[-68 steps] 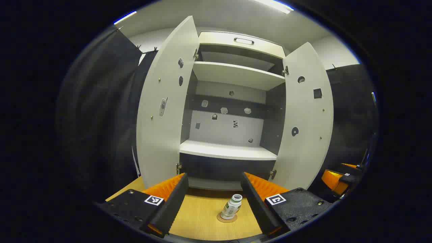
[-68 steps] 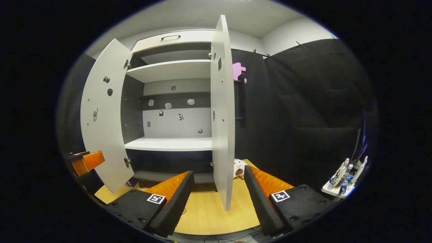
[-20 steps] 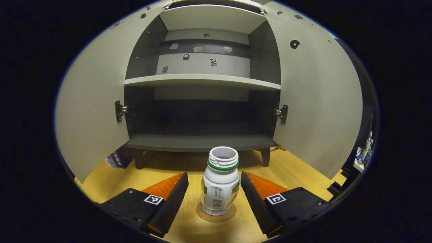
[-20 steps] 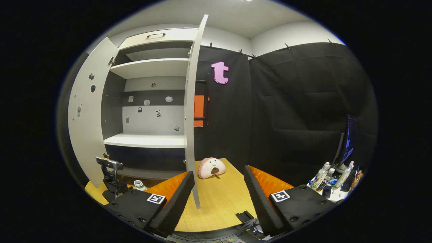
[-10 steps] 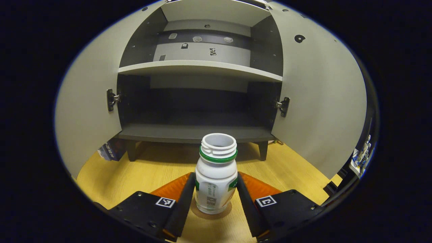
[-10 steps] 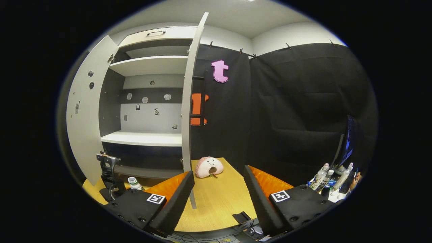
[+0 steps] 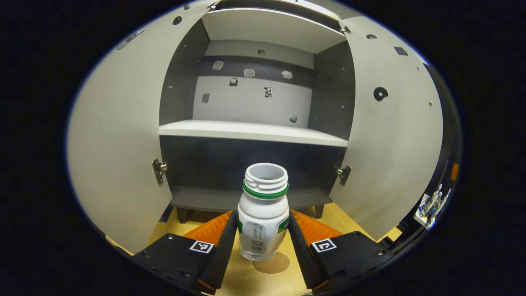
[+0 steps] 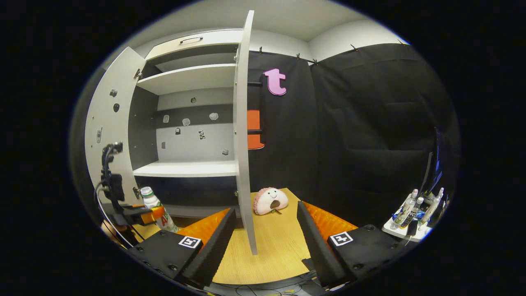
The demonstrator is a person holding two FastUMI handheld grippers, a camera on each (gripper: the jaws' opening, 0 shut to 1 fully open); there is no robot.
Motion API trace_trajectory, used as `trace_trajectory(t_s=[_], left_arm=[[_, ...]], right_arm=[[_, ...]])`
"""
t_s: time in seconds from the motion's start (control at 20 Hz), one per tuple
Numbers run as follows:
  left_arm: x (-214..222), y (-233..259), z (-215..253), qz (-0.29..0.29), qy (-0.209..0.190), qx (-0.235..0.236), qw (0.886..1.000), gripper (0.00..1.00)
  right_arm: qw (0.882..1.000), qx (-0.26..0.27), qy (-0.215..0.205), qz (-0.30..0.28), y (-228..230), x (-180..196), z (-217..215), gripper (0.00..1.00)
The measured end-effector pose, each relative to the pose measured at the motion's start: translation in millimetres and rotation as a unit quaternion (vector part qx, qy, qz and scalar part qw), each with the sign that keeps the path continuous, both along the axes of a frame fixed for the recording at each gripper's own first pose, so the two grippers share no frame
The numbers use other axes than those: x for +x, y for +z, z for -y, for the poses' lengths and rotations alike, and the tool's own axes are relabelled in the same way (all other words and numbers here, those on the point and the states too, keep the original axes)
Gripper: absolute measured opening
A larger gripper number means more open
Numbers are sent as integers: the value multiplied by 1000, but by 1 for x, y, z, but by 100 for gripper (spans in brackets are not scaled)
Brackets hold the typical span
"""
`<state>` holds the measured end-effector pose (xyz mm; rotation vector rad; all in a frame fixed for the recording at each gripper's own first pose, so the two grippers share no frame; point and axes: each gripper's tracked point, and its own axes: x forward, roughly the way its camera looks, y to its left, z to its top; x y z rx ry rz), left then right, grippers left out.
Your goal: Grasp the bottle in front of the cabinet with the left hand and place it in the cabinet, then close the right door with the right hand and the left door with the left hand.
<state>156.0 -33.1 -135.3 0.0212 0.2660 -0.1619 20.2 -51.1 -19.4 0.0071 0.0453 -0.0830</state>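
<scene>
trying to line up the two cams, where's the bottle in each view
Left gripper view: the bottle is bottom centre, clamped between the left gripper fingers, above the round coaster.
Right gripper view: the bottle is lower left, beside the left door.
Shared landmark: the white middle shelf.

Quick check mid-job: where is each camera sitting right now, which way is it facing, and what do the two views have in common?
Left gripper view: rides the left claw, low before the open cabinet, facing in; its fingers grip the bottle above a round coaster.
Right gripper view: rides the right claw, off to the side, facing the right door edge-on; its fingers stand apart.
Shared: cabinet, bottle, left claw.
</scene>
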Motion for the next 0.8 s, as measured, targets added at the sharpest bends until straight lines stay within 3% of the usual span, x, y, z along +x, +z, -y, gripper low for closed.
trace_trajectory(t_s=[0.1,0.15,0.25,0.45,0.55,0.6,0.8], left_arm=[[8,28,-7,0,1,0,1000,72],[14,40,-7,0,-2,-1,1000,72],[23,71,-2,7,-15,1,1000,72],[47,123,12,46,-36,42,997,72],[61,141,24,57,-46,43,996,72],[68,151,30,64,-50,35,996,72],[98,192,44,98,-57,43,993,71]], right_arm=[[1000,-4,4,3,0,2,-4,98],[1000,-2,6,4,0,3,-6,93],[1000,4,6,4,-1,4,-8,98],[1000,9,-2,5,0,3,-4,98],[1000,9,-11,13,7,1,2,98],[1000,9,-16,18,9,1,6,93],[999,12,-45,25,12,0,28,98]])
